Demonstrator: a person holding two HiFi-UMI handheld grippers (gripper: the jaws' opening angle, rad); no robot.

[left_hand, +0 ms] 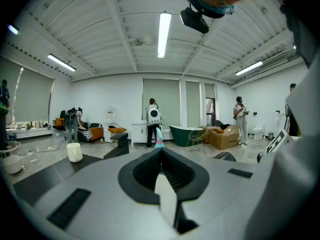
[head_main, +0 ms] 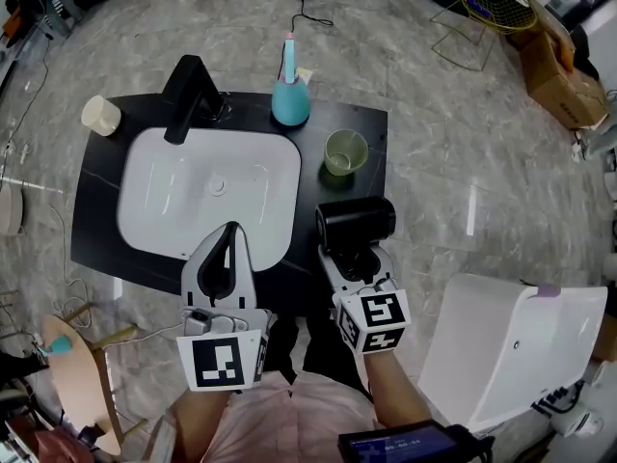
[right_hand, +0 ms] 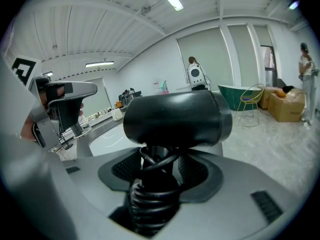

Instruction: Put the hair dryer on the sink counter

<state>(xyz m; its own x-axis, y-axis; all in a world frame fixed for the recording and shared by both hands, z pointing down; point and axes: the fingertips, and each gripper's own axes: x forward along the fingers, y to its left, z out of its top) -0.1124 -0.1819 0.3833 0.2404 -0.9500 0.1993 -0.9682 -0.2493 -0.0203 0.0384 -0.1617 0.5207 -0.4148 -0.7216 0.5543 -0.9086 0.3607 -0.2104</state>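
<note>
The black hair dryer [head_main: 355, 222] hangs over the right front corner of the black sink counter [head_main: 96, 201], barrel lying crosswise. My right gripper [head_main: 352, 258] is shut on its handle. In the right gripper view the barrel [right_hand: 175, 119] fills the middle, and the coiled cord is wound round the handle between the jaws of the right gripper [right_hand: 160, 159]. My left gripper [head_main: 229, 237] hovers over the front edge of the white basin [head_main: 207, 191]. It is shut with nothing in it, the left gripper [left_hand: 160, 151] showing its tips together.
On the counter stand a black faucet [head_main: 188, 95], a teal holder with a toothbrush [head_main: 290, 99], a green glass cup [head_main: 346, 152] just beyond the dryer, and a white cup [head_main: 101, 115] at far left. A loose white basin [head_main: 511, 355] lies on the floor at right.
</note>
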